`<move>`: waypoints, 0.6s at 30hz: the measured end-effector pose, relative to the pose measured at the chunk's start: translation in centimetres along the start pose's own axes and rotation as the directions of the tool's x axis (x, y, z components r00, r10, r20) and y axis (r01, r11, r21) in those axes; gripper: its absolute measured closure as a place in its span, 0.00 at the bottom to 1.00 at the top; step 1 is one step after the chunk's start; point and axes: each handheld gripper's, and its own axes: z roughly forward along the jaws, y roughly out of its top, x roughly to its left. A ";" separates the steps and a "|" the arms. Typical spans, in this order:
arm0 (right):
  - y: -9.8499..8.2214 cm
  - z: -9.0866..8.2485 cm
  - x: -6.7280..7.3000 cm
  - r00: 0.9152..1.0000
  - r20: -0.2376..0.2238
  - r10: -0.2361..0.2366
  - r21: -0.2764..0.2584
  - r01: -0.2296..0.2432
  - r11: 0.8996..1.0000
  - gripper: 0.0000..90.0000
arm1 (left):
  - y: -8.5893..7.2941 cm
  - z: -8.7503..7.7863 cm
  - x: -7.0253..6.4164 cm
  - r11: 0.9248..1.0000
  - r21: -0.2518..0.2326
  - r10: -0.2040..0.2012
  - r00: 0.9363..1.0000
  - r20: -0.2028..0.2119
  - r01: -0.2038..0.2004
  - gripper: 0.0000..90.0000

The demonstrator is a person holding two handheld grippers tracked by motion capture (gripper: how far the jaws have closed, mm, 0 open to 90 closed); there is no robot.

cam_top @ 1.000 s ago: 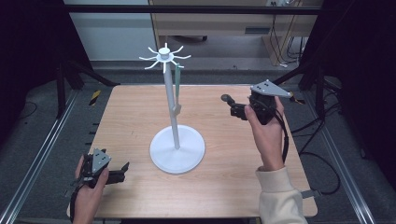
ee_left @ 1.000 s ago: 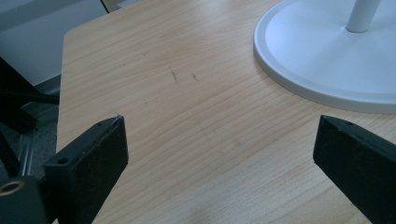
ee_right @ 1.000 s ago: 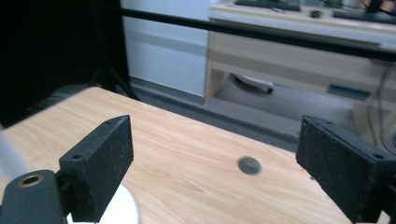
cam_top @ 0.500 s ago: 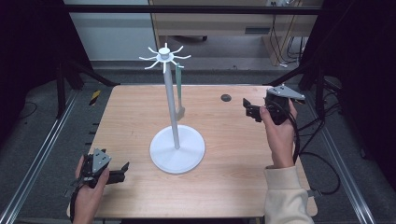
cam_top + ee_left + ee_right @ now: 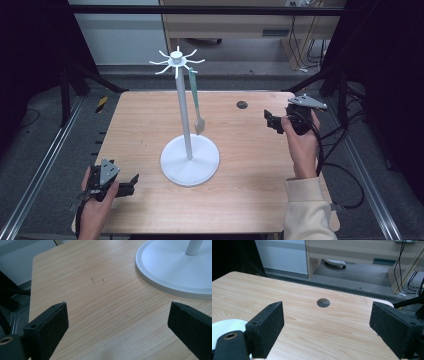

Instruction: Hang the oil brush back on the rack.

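Spanning pale wood, table (image 5: 250, 200), white stand (image 5: 189, 159), grey floor (image 5: 45, 145) around

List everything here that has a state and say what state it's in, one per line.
White stand: upright on the table.
Green spatula: hanging from a stand hook, clear of the table.
Left gripper: jaws open, holding nothing, low near the table's front left corner.
Right gripper: jaws open, holding nothing, near the right edge.
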 end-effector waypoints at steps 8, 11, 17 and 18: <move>-1.3 1.1 -0.5 1.000 0.012 -0.024 0.041 0.024 0.999 0.14 | 0.0 0.0 0.0 1.000 0.000 0.003 1.000 0.000 -0.003 0.03; -1.6 1.4 -0.6 1.000 0.008 -0.022 0.047 0.022 0.999 0.14 | 0.0 0.0 0.0 1.000 0.000 0.004 1.000 0.001 -0.004 0.03; -2.8 2.4 -0.8 1.000 0.009 -0.027 0.087 0.026 0.996 0.13 | 0.0 0.0 0.0 1.000 0.001 0.004 1.000 0.002 -0.004 0.03; -3.3 2.8 -0.8 1.000 0.015 -0.025 0.096 0.024 0.995 0.13 | 0.0 0.0 -0.1 1.000 0.000 0.004 1.000 0.002 -0.004 0.03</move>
